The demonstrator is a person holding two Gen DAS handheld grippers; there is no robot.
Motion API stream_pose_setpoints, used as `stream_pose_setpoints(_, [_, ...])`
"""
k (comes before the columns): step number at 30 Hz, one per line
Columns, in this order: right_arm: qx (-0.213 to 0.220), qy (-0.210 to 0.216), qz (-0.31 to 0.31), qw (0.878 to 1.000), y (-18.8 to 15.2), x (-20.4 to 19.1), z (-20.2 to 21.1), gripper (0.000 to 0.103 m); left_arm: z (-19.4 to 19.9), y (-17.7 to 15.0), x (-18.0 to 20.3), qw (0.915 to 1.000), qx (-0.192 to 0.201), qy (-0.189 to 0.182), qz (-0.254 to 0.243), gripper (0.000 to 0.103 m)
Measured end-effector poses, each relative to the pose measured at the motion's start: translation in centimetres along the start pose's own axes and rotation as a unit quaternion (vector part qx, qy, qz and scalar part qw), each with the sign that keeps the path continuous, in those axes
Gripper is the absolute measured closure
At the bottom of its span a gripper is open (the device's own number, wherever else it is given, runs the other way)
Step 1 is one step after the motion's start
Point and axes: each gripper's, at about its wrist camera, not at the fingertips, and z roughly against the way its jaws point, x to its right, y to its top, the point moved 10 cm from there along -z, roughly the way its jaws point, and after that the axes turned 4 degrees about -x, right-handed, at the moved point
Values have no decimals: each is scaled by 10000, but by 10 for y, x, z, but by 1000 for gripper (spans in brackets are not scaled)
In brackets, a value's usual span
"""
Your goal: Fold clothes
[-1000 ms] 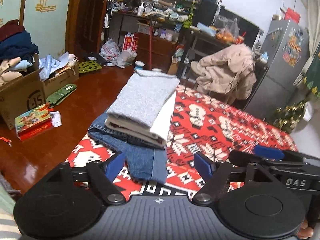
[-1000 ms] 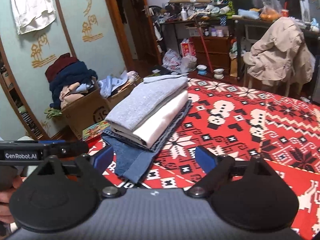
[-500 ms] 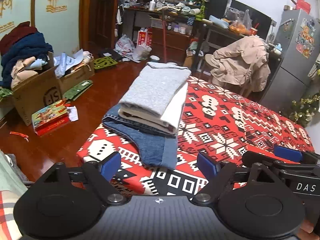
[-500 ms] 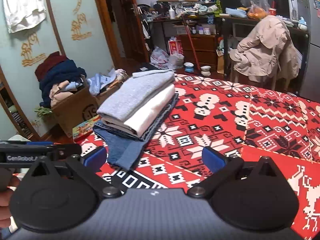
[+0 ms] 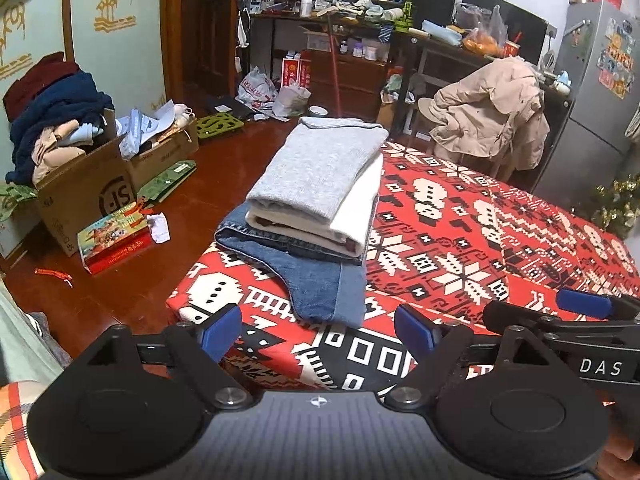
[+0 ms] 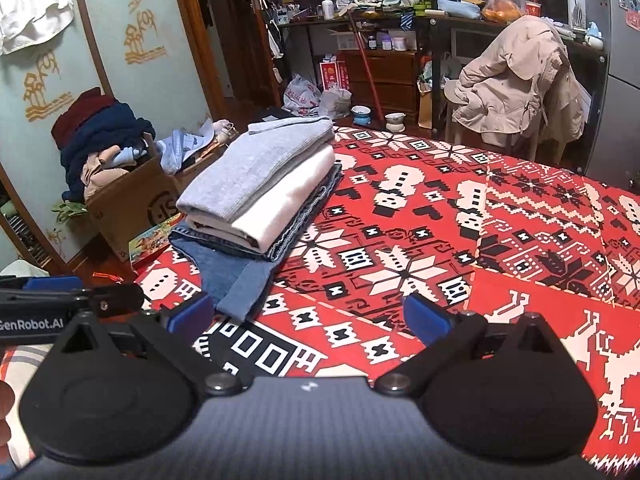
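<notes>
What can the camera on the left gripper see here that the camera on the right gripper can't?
Only the left wrist view shows the fridge door with magnets and a red strip on the floor. Only the right wrist view shows the white garment hanging on the wall and a white deer pattern on the cover. Both show the folded stack on the red patterned cover, the beige coat, and empty, open jaws.

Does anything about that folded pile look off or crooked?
Mostly tidy, but the jeans at the bottom stick out from under the cream top and grey sweater, with one end nearing the bed's edge.
</notes>
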Motion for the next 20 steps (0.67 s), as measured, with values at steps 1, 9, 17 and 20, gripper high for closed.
stream_pose_setpoints(1, [-13,3,-1,10000,0,0,0,1,0,0,0,10000,-4,-9,9,20])
stream_pose_setpoints(9, [-53,63,-22,10000,-2,-2,-1,1,0,-3,0,10000,-38,-25,6,20])
stream_pose_setpoints(17, [-72,98,13,9999,-4,-5,-1,1,1,-3,2,10000,-26,-26,-47,19])
stream_pose_setpoints(20, [-75,124,34,9999,-4,-6,-1,1,0,-4,2,10000,-43,-22,-43,19])
